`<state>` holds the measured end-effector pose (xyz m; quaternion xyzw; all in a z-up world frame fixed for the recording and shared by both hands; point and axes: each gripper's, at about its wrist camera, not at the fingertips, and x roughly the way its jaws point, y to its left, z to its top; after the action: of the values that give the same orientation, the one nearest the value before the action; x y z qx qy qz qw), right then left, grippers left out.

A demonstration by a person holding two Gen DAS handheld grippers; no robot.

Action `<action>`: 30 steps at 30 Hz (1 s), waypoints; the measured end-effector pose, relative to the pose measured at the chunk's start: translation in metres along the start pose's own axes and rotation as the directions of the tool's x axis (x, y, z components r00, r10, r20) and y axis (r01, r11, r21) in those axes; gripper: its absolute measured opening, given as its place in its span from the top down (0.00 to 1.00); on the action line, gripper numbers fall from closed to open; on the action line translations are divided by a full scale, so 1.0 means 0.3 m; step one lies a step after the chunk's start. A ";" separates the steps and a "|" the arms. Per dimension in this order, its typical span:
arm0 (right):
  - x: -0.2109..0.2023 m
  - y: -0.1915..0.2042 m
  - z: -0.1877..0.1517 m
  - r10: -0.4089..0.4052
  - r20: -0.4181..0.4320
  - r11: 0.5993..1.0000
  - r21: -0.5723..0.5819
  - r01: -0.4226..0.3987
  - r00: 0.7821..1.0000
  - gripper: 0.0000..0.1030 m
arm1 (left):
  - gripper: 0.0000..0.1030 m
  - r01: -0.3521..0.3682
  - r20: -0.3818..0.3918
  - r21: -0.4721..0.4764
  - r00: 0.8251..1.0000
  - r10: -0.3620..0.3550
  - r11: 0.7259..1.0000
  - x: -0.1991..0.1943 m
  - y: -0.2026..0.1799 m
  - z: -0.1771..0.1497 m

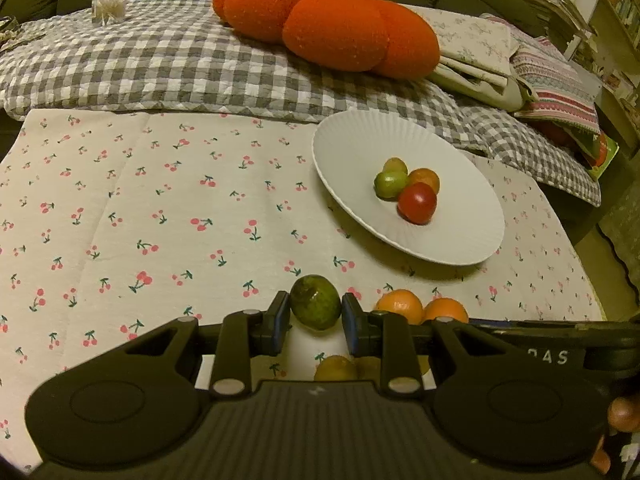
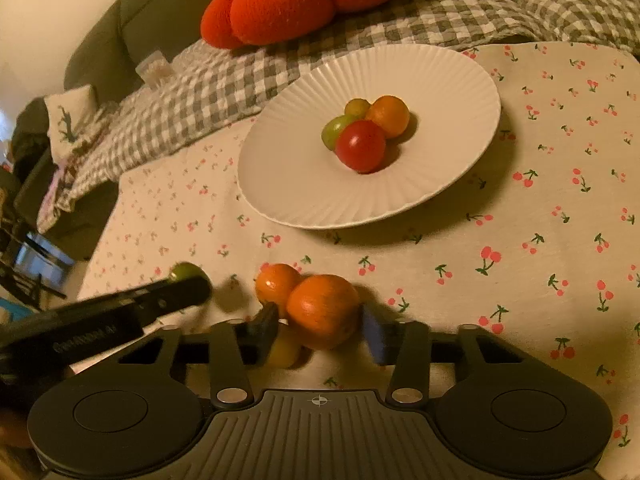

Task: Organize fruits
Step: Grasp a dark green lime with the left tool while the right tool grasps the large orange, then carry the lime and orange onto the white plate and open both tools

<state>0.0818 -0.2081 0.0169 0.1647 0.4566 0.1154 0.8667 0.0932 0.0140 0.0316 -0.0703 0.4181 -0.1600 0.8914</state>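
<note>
My left gripper is shut on a dark green fruit and holds it above the cherry-print cloth. The same fruit shows in the right wrist view, past the left gripper's finger. My right gripper is open, its fingers on either side of an orange fruit, not touching it. A second orange fruit lies just behind, and a yellowish fruit lies by the left finger. A white ribbed plate holds a red, an orange and two green fruits.
A large orange plush pumpkin lies on a grey checked blanket behind the cloth. Folded fabrics are stacked at the right. A small clear box stands at the back left.
</note>
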 end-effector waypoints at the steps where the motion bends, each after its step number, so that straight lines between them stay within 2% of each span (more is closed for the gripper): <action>1: -0.001 -0.001 0.000 -0.001 0.001 1.000 0.002 0.001 1.000 0.62 | 0.75 0.001 0.004 -0.001 1.000 -0.001 1.000 -0.005 0.000 0.003; 11: -0.028 0.014 -0.027 -0.021 0.008 0.999 -0.024 0.022 1.000 0.63 | 0.75 0.035 0.049 -0.024 0.998 -0.034 0.999 -0.073 0.008 0.042; 21: -0.053 -0.007 -0.022 -0.053 0.018 0.998 -0.030 0.054 0.998 0.64 | 0.75 0.077 0.051 -0.035 0.996 -0.075 0.996 -0.073 -0.001 0.062; 30: -0.140 -0.011 0.020 -0.043 0.100 0.998 -0.038 0.047 0.994 0.64 | 0.75 0.094 0.069 -0.048 0.994 -0.090 0.994 -0.060 0.010 0.087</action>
<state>0.0637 -0.2269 0.0505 0.1425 0.4143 0.0965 0.8937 0.1031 0.0227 0.0605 -0.1175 0.3885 -0.1878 0.8944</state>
